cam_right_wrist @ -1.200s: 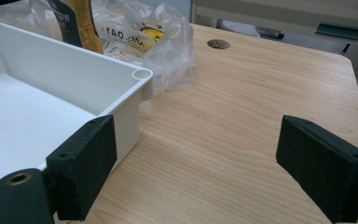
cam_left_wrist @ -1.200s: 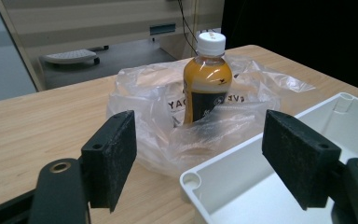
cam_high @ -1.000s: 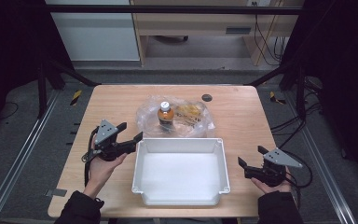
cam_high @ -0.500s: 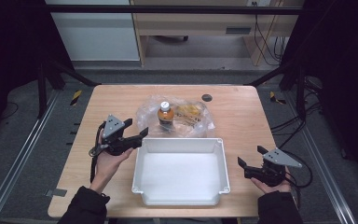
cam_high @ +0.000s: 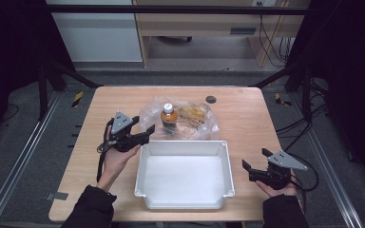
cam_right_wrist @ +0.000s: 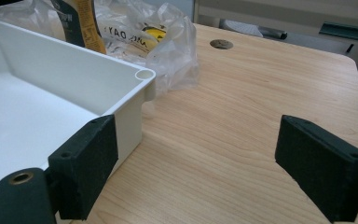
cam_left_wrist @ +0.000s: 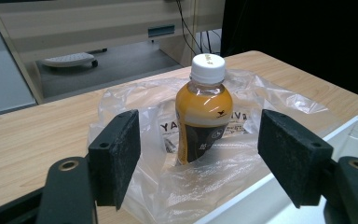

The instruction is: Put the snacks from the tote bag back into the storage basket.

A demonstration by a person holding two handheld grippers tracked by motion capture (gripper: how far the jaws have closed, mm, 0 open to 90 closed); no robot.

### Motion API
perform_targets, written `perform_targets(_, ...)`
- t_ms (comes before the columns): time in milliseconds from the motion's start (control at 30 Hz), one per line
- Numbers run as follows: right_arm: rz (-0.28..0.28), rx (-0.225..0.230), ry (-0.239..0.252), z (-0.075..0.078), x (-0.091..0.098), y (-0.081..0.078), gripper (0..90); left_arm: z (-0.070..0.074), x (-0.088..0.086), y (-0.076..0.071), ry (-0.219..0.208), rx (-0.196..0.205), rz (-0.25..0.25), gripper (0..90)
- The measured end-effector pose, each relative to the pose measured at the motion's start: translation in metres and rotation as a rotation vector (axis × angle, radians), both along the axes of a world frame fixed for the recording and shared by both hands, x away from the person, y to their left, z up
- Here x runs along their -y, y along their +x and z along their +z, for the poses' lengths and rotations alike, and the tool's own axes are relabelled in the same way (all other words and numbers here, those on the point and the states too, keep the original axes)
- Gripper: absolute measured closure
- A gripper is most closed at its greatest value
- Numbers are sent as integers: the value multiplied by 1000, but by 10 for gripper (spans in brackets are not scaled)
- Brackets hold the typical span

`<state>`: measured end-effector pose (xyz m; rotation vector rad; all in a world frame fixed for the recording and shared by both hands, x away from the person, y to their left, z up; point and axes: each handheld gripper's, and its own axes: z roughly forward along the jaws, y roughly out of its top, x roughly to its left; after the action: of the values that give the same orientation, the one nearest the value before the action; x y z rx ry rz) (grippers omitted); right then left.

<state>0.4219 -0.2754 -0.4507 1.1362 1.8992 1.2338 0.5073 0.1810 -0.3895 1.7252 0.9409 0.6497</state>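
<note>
While the left tongs (cam_high: pixel 145 132) line up on the bottle (cam_high: pixel 168 116), the right tongs (cam_high: pixel 253 167) wait released beside the white bin (cam_high: pixel 184 173).

With jaws spread wide and empty, the left tongs face the orange drink bottle (cam_left_wrist: pixel 204 112), which stands upright on a crumpled clear plastic bag (cam_left_wrist: pixel 279 100) at the far middle of the surface (cam_high: pixel 247 118), just behind the bin's far wall. To grip well, I would advance until the pads (cam_left_wrist: pixel 116 156) flank the dark label below the shoulder, keep level, and clench on the body alone; loose film may sit against the near side, though glare makes that hard to judge. The right tongs (cam_right_wrist: pixel 193 170) hover over bare wood.
</note>
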Motion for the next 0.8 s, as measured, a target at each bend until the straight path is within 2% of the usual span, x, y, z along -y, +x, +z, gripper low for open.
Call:
perform_targets(567,6,-2,4,0,0,1,141,3,18,19,3,2,-5,322)
perform_targets(800,7,-2,2,0,0,1,142,8,25,25,17,12,-2,331)
